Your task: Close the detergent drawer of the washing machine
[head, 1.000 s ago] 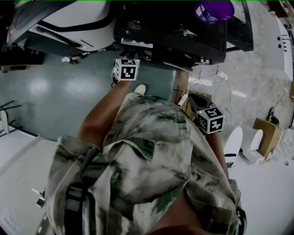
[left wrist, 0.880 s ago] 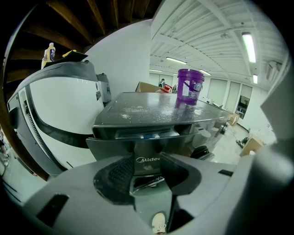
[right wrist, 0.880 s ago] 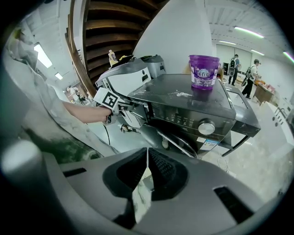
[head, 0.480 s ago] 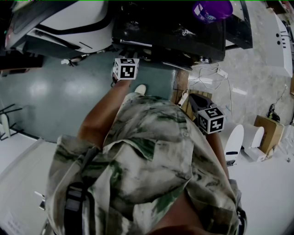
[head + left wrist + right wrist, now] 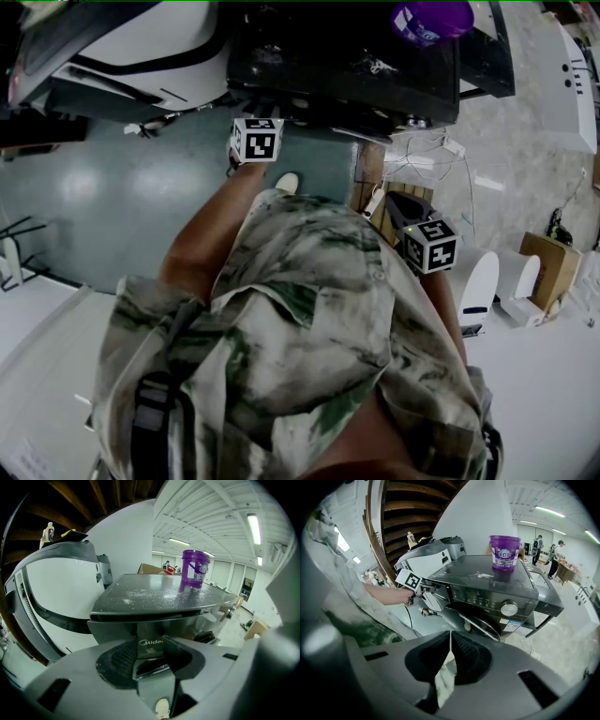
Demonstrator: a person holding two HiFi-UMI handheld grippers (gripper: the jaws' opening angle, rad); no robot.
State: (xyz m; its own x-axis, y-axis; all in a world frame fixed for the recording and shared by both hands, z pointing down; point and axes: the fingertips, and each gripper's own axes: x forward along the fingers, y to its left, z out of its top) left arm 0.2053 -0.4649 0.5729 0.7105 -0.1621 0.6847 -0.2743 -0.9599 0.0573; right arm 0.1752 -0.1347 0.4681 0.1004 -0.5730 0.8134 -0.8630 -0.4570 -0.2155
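The dark grey washing machine [image 5: 154, 597] fills the left gripper view, with a purple bucket [image 5: 194, 569] on its lid. My left gripper [image 5: 151, 649] is open, and the drawer front [image 5: 150, 642] with its logo shows in the gap between the jaws; I cannot tell whether it touches. In the head view its marker cube [image 5: 257, 141] sits at the machine's [image 5: 347, 56] front top edge. My right gripper [image 5: 450, 651] is shut on nothing and hangs back beside my hip, its cube [image 5: 429, 246] to the right of my shirt. From there I see the left cube [image 5: 408, 580] at the machine's upper left corner.
A white machine [image 5: 51, 602] stands to the left of the dark one. The round door [image 5: 468, 620] faces the green floor [image 5: 112, 197]. Cables [image 5: 422, 155], a cardboard box [image 5: 546, 272] and white parts [image 5: 478, 286] lie at the right. People [image 5: 555, 555] stand far behind.
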